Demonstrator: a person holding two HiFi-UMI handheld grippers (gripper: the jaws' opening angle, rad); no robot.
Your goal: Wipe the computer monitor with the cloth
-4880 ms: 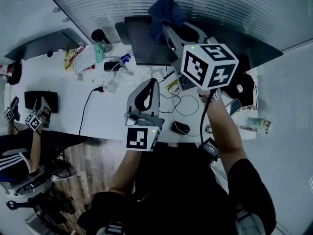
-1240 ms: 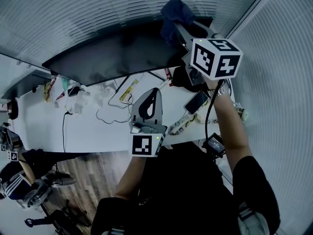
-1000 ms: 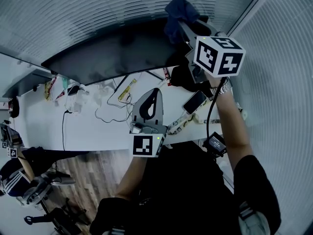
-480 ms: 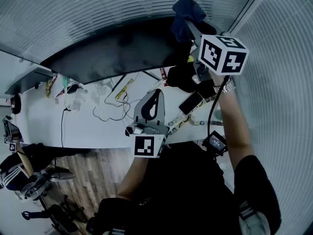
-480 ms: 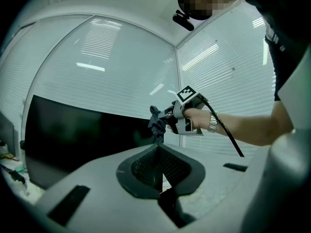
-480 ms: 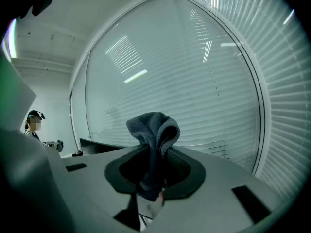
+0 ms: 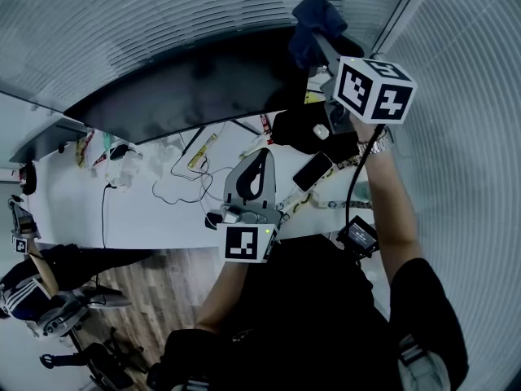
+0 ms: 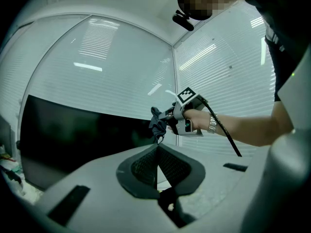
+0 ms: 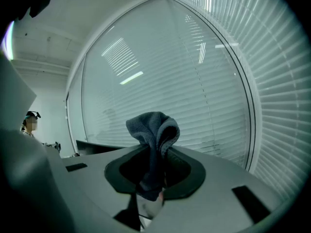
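A wide dark monitor (image 7: 187, 84) stands at the back of the white desk (image 7: 163, 210); it fills the left of the left gripper view too, monitor (image 8: 73, 135). My right gripper (image 7: 319, 41) is raised at the monitor's upper right corner, shut on a dark blue cloth (image 7: 313, 19). The cloth (image 9: 154, 135) bunches up between its jaws in the right gripper view, and the cloth (image 8: 157, 124) hangs by the screen edge. My left gripper (image 7: 254, 169) is held low over the desk, its jaws closed together with nothing between them.
Cables (image 7: 175, 186), a phone (image 7: 311, 169), a dark bag (image 7: 313, 133) and small clutter (image 7: 122, 157) lie on the desk under the monitor. Window blinds (image 7: 456, 96) run along the right and behind. Another person (image 7: 32, 275) sits at far left.
The view swung from a smaller monitor to this wide one. In the last second my right gripper with the cloth shifted slightly right along the monitor's top corner; the left stayed low.
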